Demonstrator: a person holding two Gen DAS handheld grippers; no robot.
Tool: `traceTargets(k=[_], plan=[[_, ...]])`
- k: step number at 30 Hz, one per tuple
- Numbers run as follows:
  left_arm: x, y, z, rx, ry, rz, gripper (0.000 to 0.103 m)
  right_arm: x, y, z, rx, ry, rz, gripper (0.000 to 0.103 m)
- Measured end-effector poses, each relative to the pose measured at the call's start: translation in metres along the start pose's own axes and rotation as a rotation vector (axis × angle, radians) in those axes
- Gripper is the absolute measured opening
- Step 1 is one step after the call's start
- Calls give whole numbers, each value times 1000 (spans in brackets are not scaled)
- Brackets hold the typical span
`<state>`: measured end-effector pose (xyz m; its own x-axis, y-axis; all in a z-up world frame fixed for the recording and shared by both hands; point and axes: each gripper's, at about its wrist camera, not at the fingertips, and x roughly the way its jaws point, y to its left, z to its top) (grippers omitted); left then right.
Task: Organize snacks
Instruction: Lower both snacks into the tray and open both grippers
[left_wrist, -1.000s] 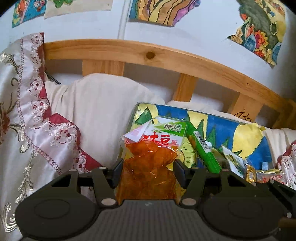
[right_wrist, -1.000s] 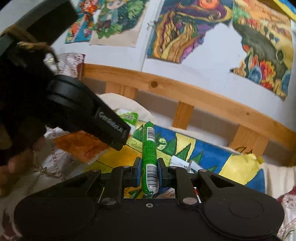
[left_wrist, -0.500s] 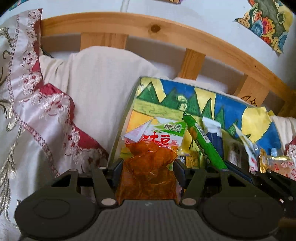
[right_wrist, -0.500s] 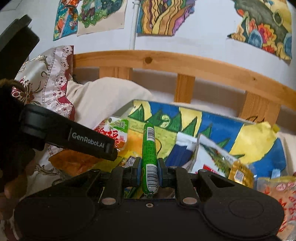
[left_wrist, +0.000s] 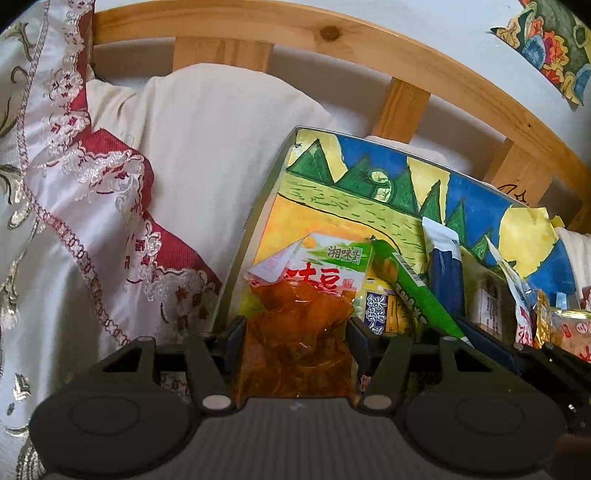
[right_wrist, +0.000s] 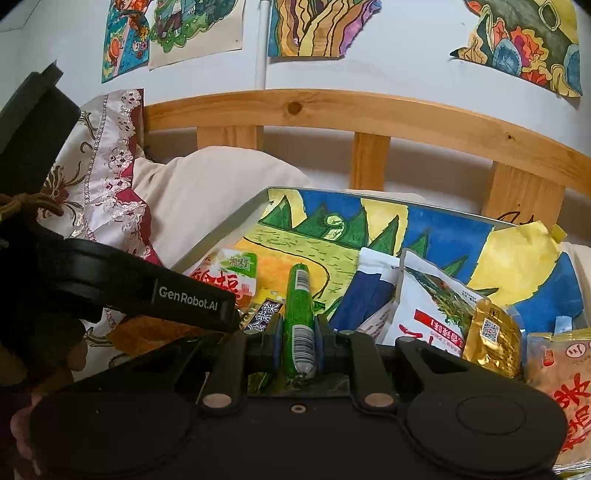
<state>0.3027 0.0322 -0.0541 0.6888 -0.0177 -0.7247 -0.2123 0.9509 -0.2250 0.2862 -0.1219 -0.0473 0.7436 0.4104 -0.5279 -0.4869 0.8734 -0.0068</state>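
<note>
My left gripper is shut on an orange snack pouch with a white and green top, held over the left end of the painted tray. My right gripper is shut on a green sausage stick, held upright over the tray. The stick also shows in the left wrist view, just right of the pouch. The left gripper's body reaches in from the left in the right wrist view.
Several snack packs lie on the tray: a blue and white pack, a white pack, a gold sachet, an orange pack. A cream pillow, embroidered cloth and wooden headboard surround it.
Both grippers have tipped down and moved closer over the tray, each still holding its snack. More of the tray and its packs has come into view.
</note>
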Motion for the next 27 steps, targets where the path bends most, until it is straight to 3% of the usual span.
traceTargets(k=[7,9,11,23,27], plan=[[0,0,1,-16,-1,-1,67,-1,2,-2,-15,-12,3,24],[-3,1,-1,-30,-1,-3,69,-7,1,-3,-25,-29,6,37],[-8,2,-2,-38,-7,-6,80,-13,0,-3,-33,-39,7,42],[-56,7,-7,-59,-135,-17,97,-56,-5,1,-49,-115,-36,74],[-73,10,-8,-68,-184,-10,101,-70,-8,6,-31,-136,-56,79]])
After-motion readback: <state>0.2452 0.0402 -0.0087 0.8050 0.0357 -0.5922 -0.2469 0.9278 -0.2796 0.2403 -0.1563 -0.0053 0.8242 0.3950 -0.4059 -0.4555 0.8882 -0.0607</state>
